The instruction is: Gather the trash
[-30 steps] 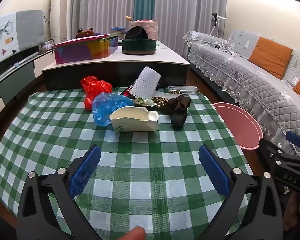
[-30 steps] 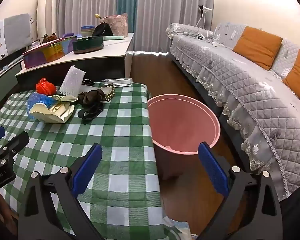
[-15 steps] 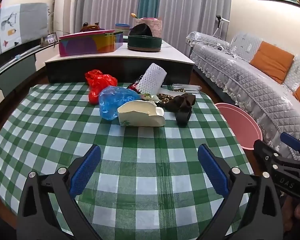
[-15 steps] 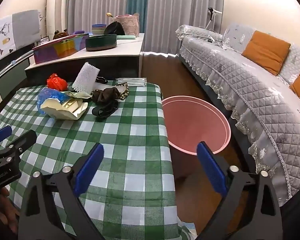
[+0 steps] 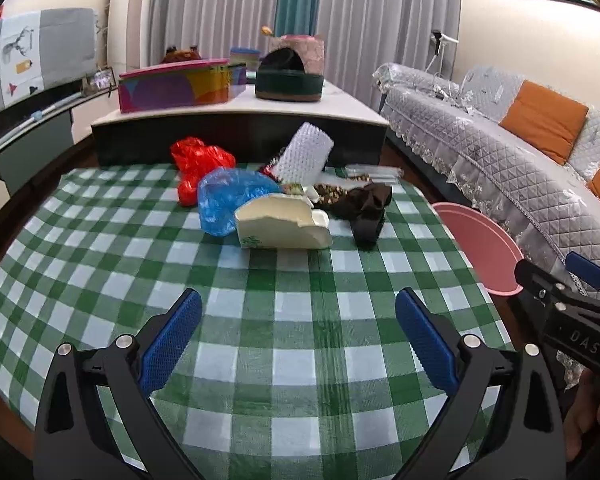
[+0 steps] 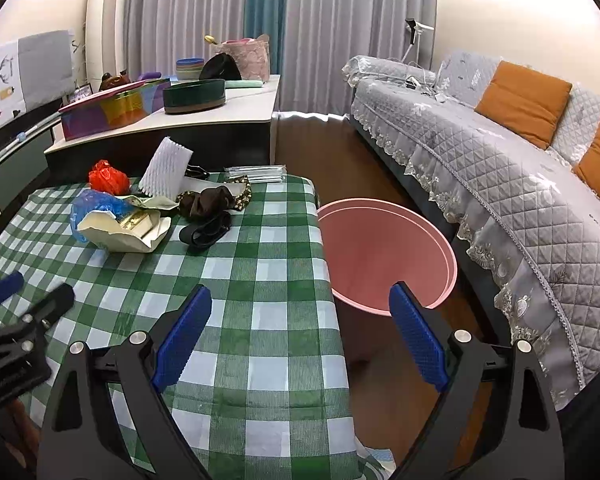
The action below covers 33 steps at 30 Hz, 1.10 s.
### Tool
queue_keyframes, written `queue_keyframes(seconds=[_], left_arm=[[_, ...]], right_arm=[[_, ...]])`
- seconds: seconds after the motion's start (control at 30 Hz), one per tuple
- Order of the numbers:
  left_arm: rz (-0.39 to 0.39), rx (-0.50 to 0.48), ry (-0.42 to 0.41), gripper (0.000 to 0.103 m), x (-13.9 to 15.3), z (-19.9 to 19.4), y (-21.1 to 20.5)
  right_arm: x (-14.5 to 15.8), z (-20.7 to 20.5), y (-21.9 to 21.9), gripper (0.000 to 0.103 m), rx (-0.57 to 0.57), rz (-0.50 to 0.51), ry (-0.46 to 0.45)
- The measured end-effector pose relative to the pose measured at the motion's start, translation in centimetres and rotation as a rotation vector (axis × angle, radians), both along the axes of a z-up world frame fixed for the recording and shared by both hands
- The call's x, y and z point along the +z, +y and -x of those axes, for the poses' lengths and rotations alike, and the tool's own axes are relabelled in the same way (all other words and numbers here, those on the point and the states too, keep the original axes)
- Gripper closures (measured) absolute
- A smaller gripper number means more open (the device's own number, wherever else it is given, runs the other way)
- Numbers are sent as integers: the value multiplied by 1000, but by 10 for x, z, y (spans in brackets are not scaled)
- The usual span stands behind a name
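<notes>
1. Left gripper (image 5: 298, 334) – jaws apart, empty, above the green-checked tablecloth (image 5: 300, 360).
2. Right gripper (image 6: 300, 334) – jaws apart, empty, over the table's right edge.
3. Trash pile at the far end; torn cream carton (image 5: 282, 226) lies nearest, long axis crosswise, dead ahead of the left gripper – likely the nearer one.
4. Pink bin (image 6: 384, 256) stands on the floor beside the table; a grey sofa (image 6: 500, 200) beyond.
</notes>
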<state>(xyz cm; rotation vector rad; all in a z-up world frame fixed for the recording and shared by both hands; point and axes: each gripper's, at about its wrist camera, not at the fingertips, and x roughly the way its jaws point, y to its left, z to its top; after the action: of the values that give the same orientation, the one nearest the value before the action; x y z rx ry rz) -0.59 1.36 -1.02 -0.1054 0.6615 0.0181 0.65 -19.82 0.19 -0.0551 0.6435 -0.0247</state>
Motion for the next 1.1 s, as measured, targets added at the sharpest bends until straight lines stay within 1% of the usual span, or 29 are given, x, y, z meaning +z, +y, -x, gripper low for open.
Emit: queue_keyframes(seconds=[0.13,0.3,1.1], left_arm=[[28,-15,2,9,0,0,0],[-6,-23,0,9,1,1,-4],[0,-26,-7,9,3,2,-2]], right_arm=[[0,-1,-1,15,-6,-3,3],[1,-1,-1,14,-6,-3,3],[3,1,-4,14,-3,8,-3]])
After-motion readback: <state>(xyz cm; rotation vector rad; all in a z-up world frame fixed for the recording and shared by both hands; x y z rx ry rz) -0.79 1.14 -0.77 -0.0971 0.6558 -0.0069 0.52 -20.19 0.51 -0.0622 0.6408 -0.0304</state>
